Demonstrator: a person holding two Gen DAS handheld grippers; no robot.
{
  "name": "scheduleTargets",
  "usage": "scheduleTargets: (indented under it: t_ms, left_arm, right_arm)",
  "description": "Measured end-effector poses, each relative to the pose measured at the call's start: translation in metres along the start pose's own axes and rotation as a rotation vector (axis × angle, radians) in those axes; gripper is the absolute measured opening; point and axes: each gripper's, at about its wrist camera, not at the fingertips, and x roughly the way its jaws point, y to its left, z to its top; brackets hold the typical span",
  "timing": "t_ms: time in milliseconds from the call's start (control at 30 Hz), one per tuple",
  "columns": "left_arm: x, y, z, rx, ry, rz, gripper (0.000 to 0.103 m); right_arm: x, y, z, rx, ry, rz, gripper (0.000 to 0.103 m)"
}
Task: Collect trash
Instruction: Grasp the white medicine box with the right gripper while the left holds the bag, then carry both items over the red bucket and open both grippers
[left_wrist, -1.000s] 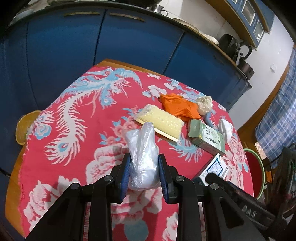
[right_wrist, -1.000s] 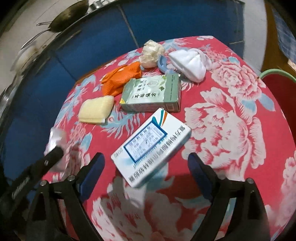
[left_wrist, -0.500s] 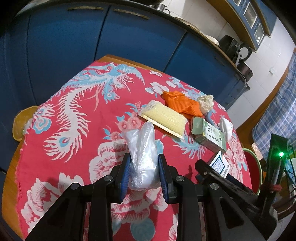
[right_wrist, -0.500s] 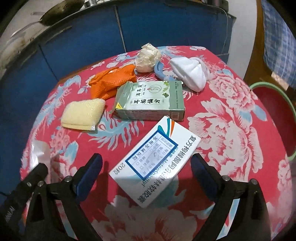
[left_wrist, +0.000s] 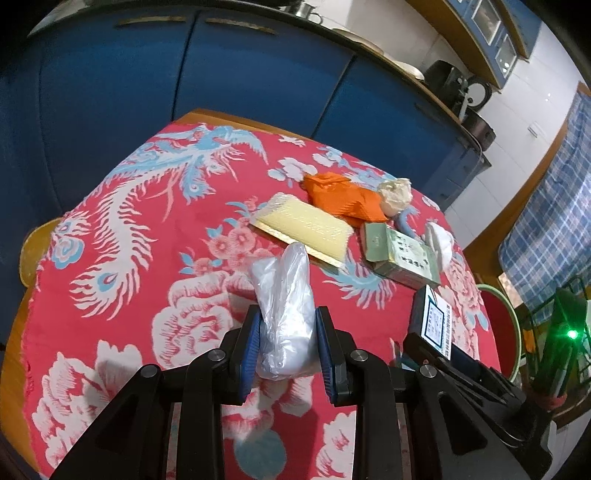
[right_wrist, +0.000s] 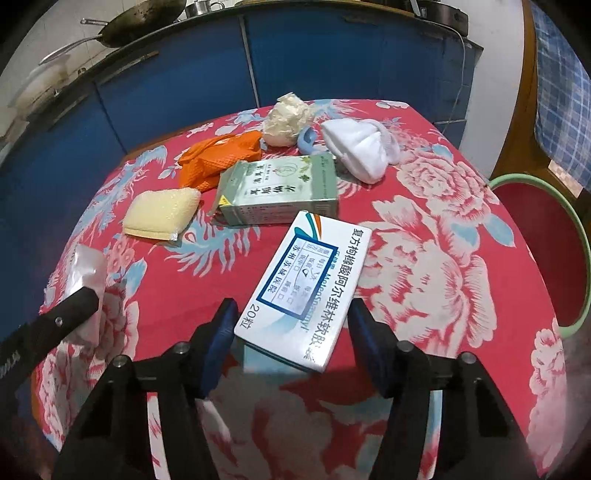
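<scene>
Where cloth lies bare, green box beyond white box.

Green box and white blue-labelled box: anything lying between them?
Nothing; in the right wrist view the white box nearly meets the green box, with only tablecloth at the corner gap.

The green basin beside the table's right edge is cut off by the picture's edge. The blue ring near the table's far edge lies half hidden behind the white cloth, and the green box's print is too small to read.
</scene>
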Motion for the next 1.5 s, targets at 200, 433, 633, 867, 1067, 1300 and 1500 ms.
scheduleTargets:
  t_ms: [200,433,633,867,1067,1300,1500]
  left_arm:
    - [-0.001,-0.014,-0.001,0.029,0.007,-0.029,0.03]
    - [0.003,-0.033,-0.003,0.05,0.041,-0.076,0.03]
    - [0.004,-0.051,-0.004,0.082,0.054,-0.102,0.03]
    - [0.012,-0.08,-0.007,0.135,0.083,-0.136,0.03]
    - [0.022,-0.109,-0.009,0.184,0.109,-0.17,0.03]
    - [0.035,-0.15,-0.008,0.25,0.135,-0.211,0.03]
    - [0.045,-0.192,-0.009,0.322,0.153,-0.242,0.03]
  right_arm:
    - [-0.011,-0.021,-0.006,0.012,-0.007,0.046,0.062]
    - [-0.028,-0.053,-0.014,0.034,-0.04,0.056,0.061]
    - [-0.043,-0.079,-0.014,0.058,-0.075,0.066,0.061]
    - [-0.053,-0.104,-0.014,0.085,-0.098,0.058,0.061]
    - [-0.06,-0.128,-0.012,0.121,-0.128,0.036,0.061]
    - [-0.066,-0.159,-0.009,0.162,-0.157,0.007,0.061]
    - [-0.069,-0.192,-0.008,0.215,-0.177,-0.023,0.06]
